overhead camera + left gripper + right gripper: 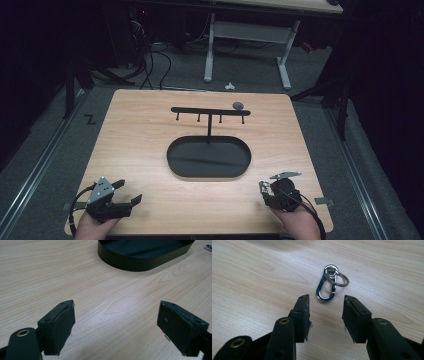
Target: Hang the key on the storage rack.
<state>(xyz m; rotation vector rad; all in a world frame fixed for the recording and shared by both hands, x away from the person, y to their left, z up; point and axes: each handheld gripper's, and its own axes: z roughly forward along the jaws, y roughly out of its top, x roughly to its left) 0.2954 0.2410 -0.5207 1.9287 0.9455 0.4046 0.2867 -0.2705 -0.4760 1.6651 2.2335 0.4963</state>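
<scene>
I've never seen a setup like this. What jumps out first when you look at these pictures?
Most striking is the black stand at the middle of the wooden table: an oval tray base with a post and a crossbar of four small pegs, a grey lump resting on the bar's right end. Near the front right corner a shiny silver clip with a key ring lies flat, just ahead of the right tongs, which are open; the left tongs gape wide over bare wood.

A wooden table (150, 150) stands on grey carpet (190, 70) in a dark room. Beyond the table stands a white-legged desk (285, 55), with cables (150, 60) left of it.
</scene>
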